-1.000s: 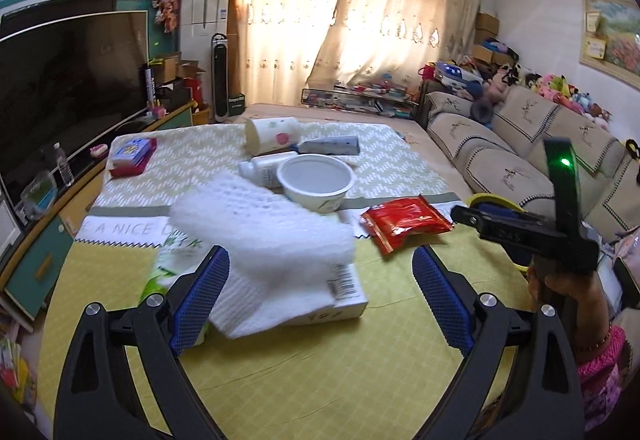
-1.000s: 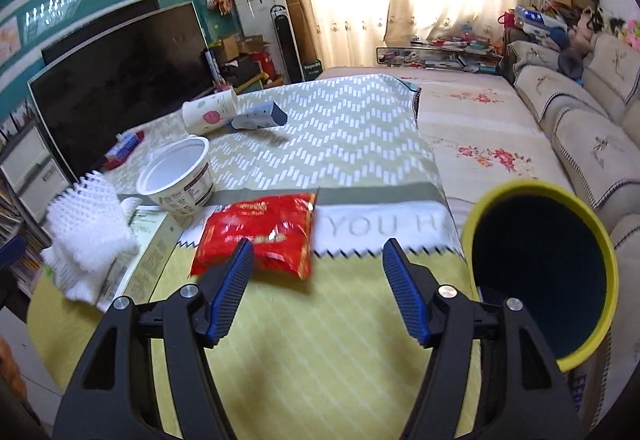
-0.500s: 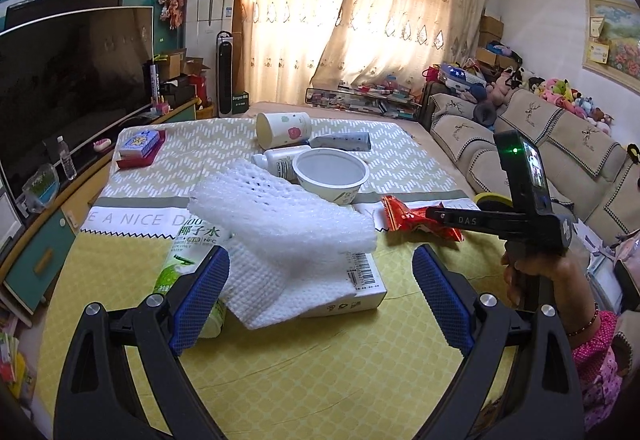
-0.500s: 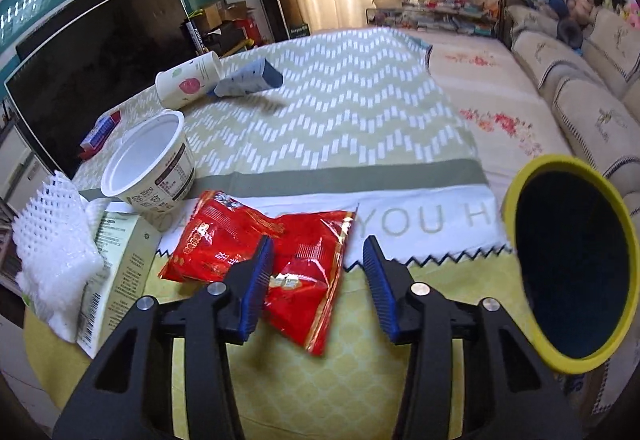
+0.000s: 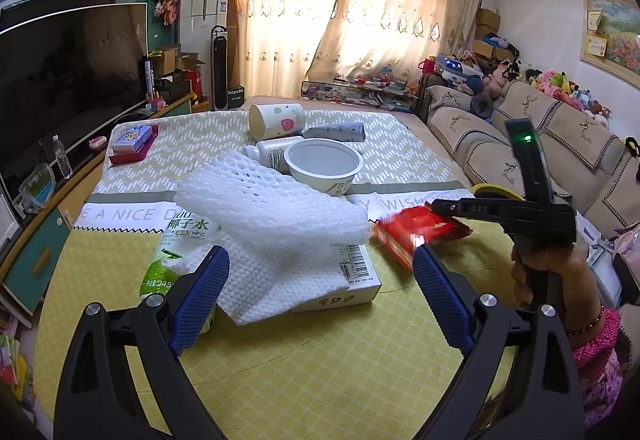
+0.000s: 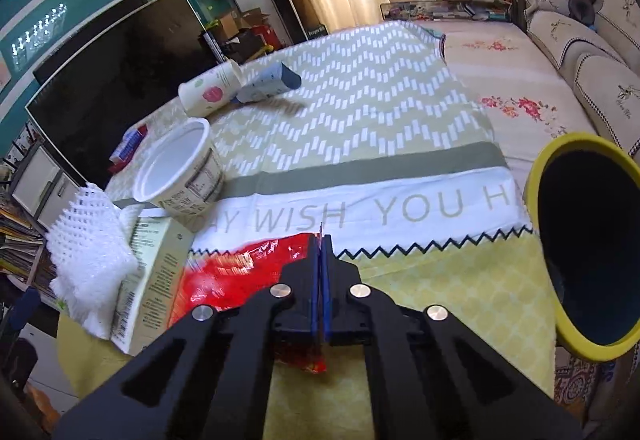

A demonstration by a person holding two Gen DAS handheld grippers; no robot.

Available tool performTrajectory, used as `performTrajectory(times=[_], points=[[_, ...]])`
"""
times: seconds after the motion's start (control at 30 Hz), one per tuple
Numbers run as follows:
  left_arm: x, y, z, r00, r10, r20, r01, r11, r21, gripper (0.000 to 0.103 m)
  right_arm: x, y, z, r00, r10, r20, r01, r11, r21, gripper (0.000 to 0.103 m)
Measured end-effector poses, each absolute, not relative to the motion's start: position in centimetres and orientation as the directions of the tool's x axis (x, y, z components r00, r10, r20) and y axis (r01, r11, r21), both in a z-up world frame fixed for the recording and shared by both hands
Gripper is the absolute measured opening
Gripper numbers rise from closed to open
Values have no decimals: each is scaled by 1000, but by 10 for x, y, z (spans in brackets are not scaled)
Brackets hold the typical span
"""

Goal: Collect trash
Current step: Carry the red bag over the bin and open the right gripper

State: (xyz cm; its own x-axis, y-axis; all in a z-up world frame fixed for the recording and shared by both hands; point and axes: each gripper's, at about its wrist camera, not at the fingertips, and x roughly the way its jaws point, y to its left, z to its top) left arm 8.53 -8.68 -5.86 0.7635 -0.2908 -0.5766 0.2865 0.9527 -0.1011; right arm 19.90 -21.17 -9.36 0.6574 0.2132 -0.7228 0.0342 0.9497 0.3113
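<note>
red wrapper (image 6: 236, 272) blurred, carton (image 5: 344, 280) half-hidden under foam net (image 5: 272, 208)

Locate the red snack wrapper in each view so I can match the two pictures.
Left wrist: red snack wrapper right of centre, pinched by the right tongs.
Right wrist: wrapper lower centre-left, clamped in those tongs.
Shared landmark: white yogurt tub behind it.

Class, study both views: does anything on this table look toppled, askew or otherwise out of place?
Yes. The paper cup lies tipped on its side at the far end, and a white bottle lies flat behind the empty tub. White foam netting sprawls over a flattened carton.
</note>
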Motion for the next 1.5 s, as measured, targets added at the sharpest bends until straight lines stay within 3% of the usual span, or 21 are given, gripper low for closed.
performTrajectory(times=[0.6, 1.1, 1.5], points=[[86, -90, -63, 765, -286, -577, 289, 953, -90, 92, 139, -248, -25, 818, 103, -566, 69, 959, 275, 1], [90, -106, -67, 750, -288, -596, 308, 949, -70, 92, 126, -360, -56, 753, -235, -615, 413, 896, 162, 1], [93, -123, -70, 740, -284, -609, 326, 944, -45, 92, 142, -402, -96, 652, -331, -682, 514, 855, 76, 3]])
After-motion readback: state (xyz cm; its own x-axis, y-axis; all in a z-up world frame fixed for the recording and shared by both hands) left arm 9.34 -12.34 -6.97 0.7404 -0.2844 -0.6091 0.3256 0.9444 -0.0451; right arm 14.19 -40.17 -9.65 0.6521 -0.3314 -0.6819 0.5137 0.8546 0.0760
